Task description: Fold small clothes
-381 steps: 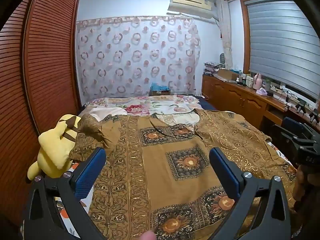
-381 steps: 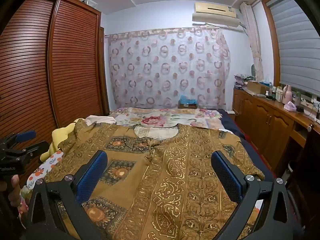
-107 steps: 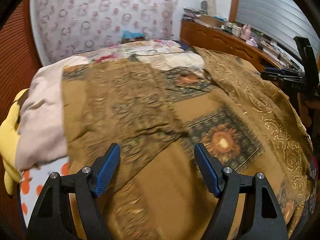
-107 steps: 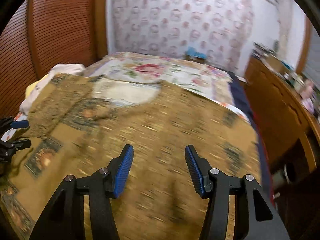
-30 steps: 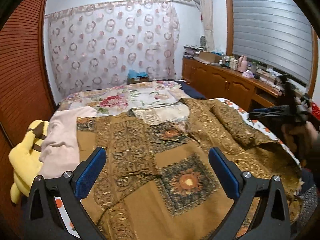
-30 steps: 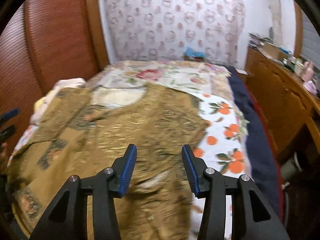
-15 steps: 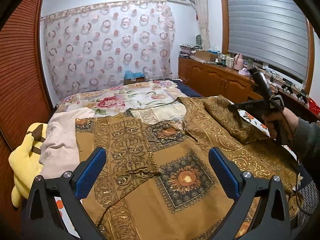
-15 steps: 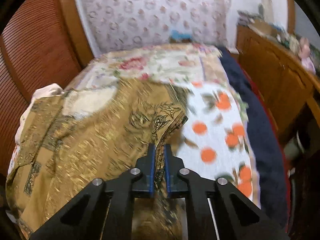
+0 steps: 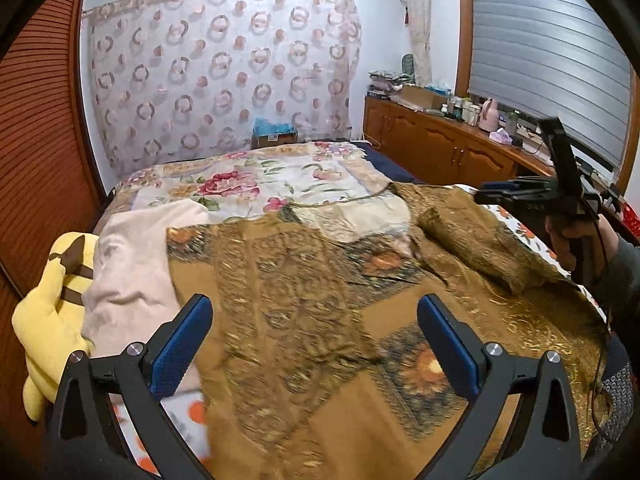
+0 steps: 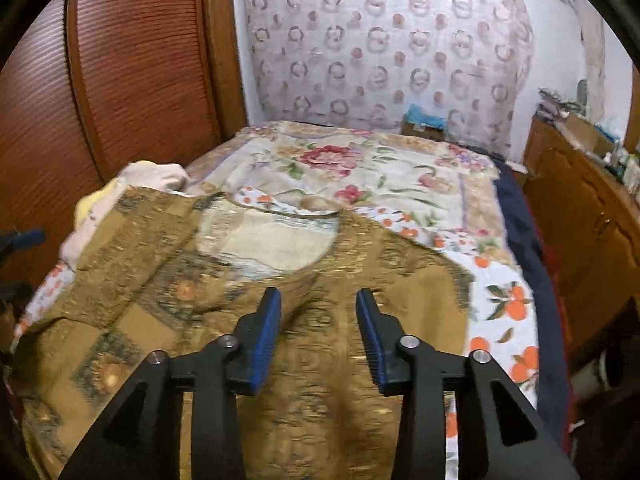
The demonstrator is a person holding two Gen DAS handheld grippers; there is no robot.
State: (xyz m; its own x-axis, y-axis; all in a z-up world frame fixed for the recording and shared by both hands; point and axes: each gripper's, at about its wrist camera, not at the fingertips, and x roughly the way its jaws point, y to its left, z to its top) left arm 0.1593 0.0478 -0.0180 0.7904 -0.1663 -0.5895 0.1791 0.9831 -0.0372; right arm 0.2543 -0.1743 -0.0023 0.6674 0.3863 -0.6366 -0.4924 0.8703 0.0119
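While the brown patterned garment (image 9: 320, 320) lies spread on the bed (image 10: 500, 308) with both sleeves folded inward, the body fold remains undone; the left gripper (image 9: 316, 344) gapes wide and empty, the right gripper (image 10: 318, 330) is opening, nothing held.

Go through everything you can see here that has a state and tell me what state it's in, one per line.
Brown patterned garment: spread on the bed, right sleeve folded inward over the body.
Left gripper: open, nothing between the jaws.
Right gripper: jaws opening, nothing gripped.
Yellow plush toy: lying at the bed's edge.
Window blind: lowered.
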